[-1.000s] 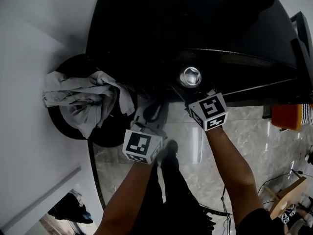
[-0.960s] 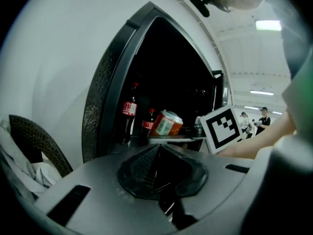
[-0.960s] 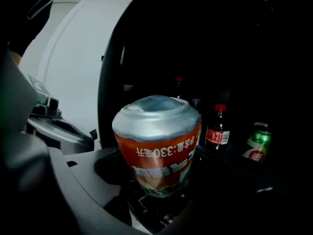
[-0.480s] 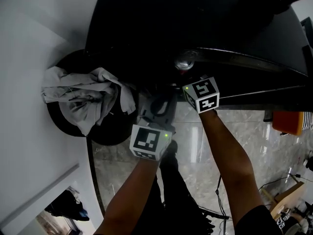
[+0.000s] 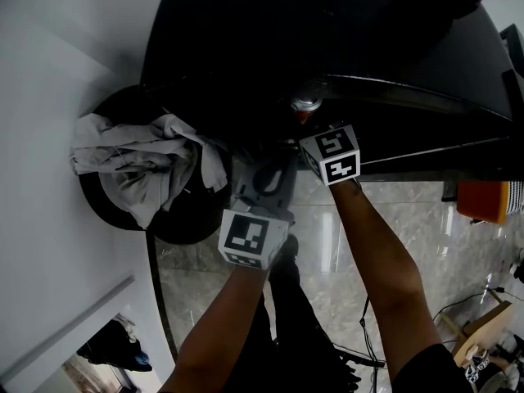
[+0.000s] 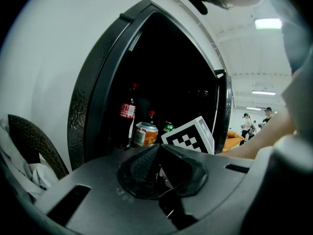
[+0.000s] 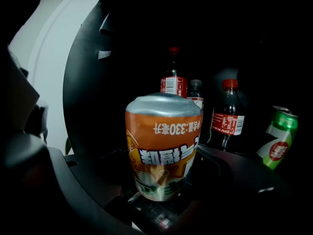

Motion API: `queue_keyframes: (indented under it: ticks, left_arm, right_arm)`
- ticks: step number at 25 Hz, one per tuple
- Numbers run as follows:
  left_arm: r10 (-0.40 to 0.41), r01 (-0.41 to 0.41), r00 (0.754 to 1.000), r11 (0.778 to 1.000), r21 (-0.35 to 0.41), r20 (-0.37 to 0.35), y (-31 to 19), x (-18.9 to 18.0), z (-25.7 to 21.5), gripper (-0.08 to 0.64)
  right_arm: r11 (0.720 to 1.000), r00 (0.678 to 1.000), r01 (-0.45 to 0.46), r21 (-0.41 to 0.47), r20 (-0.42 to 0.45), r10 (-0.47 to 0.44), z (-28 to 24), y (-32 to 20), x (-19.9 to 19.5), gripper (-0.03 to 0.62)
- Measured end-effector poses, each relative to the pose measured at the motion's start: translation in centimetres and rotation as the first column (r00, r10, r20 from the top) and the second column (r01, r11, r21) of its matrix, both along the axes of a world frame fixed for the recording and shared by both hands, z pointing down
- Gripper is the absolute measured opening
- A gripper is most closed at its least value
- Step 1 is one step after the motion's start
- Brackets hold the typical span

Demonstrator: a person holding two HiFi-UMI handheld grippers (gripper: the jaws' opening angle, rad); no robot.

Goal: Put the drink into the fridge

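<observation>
You're in a big open office or lab hall.
You stand on a glossy stone floor [image 5: 327, 244] at a black fridge [image 6: 93, 97] stocked with soda bottles [image 7: 227, 114]. Beyond it are strip ceiling lights [image 6: 268, 23] and people [image 6: 246, 124] standing about.

Seen from above, the person's left forearm [image 5: 214, 330] and right forearm [image 5: 378, 260] reached forward toward the black fridge [image 5: 246, 43]. The right gripper [image 5: 315, 125], its marker cube turned upward, sat at the fridge's near edge. The silver top of a can [image 5: 307, 102] showed just beyond that cube. The left gripper [image 5: 264, 174] was lower and further left, apart from the can. At the left, a heap of grey cloth [image 5: 135, 166] lay in a round dark basket [image 5: 168, 223] beside the white wall [image 5: 49, 97]. A glossy marbled floor [image 5: 319, 244] spread beneath the arms, and an orange object [image 5: 481, 199] stood at the right edge.
</observation>
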State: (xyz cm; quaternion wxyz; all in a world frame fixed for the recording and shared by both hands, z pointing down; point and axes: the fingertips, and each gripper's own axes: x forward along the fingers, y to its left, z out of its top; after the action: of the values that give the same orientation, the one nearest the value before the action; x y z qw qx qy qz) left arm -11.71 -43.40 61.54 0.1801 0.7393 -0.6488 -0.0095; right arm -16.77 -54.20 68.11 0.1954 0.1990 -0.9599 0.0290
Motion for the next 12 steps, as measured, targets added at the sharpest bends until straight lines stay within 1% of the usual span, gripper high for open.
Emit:
queue_keyframes:
  ticks: [3,6,9,12]
  left_arm:
    - [0.005,-0.005,1.000,1.000,-0.004,-0.003,0.0,0.1,0.0,0.011]
    - [0.007,-0.007,1.000,1.000,-0.007,0.001,0.4,0.1,0.0,0.011]
    - [0.025,-0.025,1.000,1.000,-0.016,-0.003,2.6,0.4,0.6,0.011]
    - [0.080,-0.081,0.997,0.994,-0.071,-0.008,7.2,2.0,2.3,0.011]
  right_arm:
    - [1.000,1.000,-0.002,0.000,0.015,0.002,-0.2,0.0,-0.4,0.311]
    - [0.999,0.999,-0.033,-0.008,0.025,0.034,-0.2,0.1,0.7,0.311]
    - [0.997,0.994,-0.077,-0.017,0.075,0.078,-1.1,2.5,4.0,0.311]
    - [0.995,0.992,-0.078,-0.069,0.089,0.084,-0.9,8.0,9.4,0.311]
